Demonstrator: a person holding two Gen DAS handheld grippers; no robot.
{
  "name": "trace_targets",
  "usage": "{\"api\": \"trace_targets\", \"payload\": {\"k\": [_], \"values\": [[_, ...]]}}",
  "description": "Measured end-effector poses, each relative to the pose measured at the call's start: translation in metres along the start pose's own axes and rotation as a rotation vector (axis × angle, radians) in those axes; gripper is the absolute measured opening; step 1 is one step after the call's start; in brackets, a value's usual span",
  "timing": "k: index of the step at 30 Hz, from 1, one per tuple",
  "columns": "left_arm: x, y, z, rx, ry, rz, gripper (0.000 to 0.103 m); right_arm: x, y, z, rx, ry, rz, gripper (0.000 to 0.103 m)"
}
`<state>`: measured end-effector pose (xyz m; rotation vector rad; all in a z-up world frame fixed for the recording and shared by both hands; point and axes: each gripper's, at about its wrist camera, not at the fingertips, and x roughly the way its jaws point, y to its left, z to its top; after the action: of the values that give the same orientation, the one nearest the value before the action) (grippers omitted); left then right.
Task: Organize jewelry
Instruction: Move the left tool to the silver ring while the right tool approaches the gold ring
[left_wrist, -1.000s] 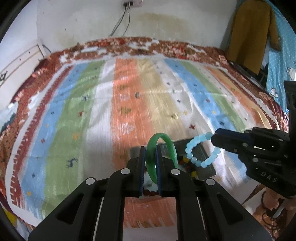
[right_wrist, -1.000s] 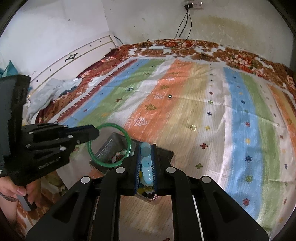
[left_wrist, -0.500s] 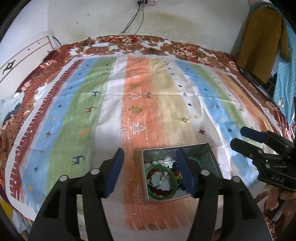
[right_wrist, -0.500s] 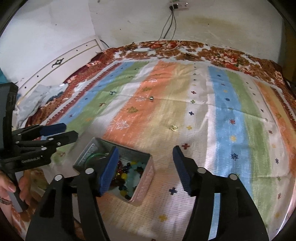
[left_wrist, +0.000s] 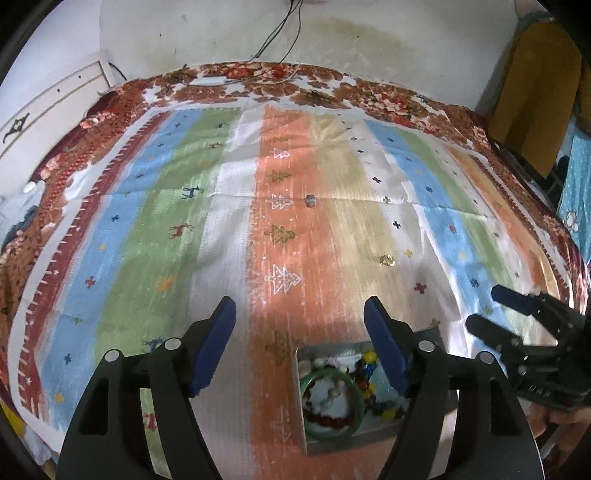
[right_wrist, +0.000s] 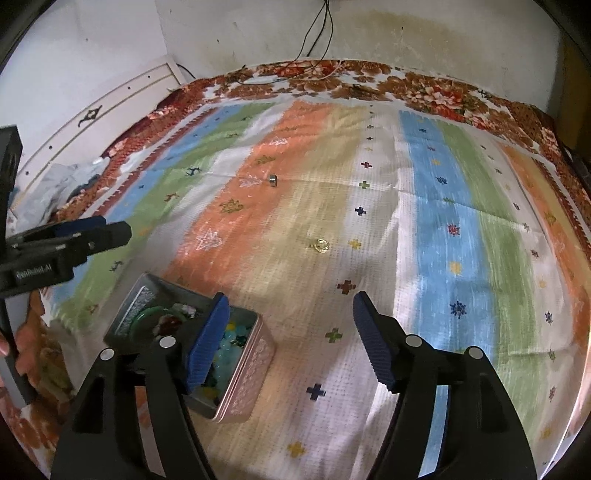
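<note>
A metal tin sits on the striped bedspread near the front edge. In it lie a green bangle, a red bead bracelet, pale blue beads and other coloured beads. My left gripper is open and empty above the cloth, just left of the tin. My right gripper is open and empty, to the right of the tin. A small silver ring and a small gold piece lie farther out on the cloth.
The striped bedspread covers a bed against a white wall. A white headboard stands at the left. An ochre garment hangs at the right. Cables hang down the wall.
Both grippers opened: the green bangle and the pale blue bead bracelet dropped into the tin. Both grippers then drew back and apart from the tin.
</note>
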<state>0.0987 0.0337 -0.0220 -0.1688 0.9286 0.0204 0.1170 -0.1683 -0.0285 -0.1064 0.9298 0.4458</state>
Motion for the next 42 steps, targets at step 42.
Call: {"api": "trace_targets", "payload": {"k": [42], "values": [[0.148,-0.006,0.102,-0.017,0.179,0.008,0.072,0.114,-0.022,0.053,-0.038,0.188,-0.003,0.075]]}}
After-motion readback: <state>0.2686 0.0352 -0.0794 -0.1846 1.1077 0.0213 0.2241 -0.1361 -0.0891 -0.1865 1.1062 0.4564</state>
